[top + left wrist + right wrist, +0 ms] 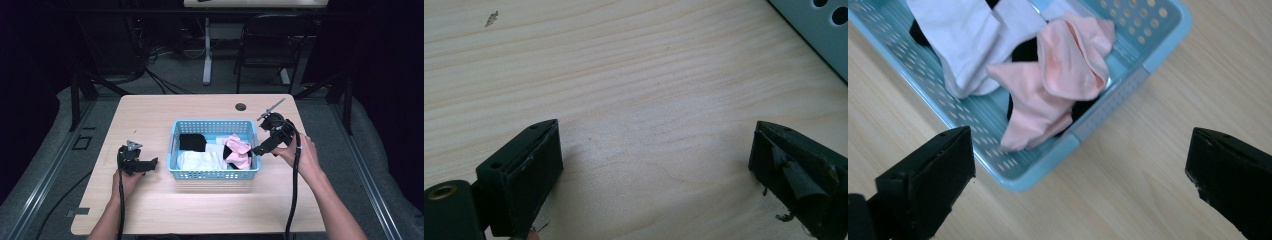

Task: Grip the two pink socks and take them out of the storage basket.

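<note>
Pink sock (1058,75) lay crumpled, soft, draped over black cloth (192,142) in the blue basket's (215,174) right end, beside white socks (968,40). Basket sat mid-table (150,210). Right gripper (1078,165) gaped wide, empty, at the basket's right rim. Left gripper (654,150) wide open, empty, left of the basket.

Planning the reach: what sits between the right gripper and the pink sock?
In the right gripper view, only the basket's blue rim separates the right gripper from the pink sock.

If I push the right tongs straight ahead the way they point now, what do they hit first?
Most likely the blue basket's near rim, then the pink sock lying just inside it. The right tongs are open and aimed there; depth is hard to judge.
</note>
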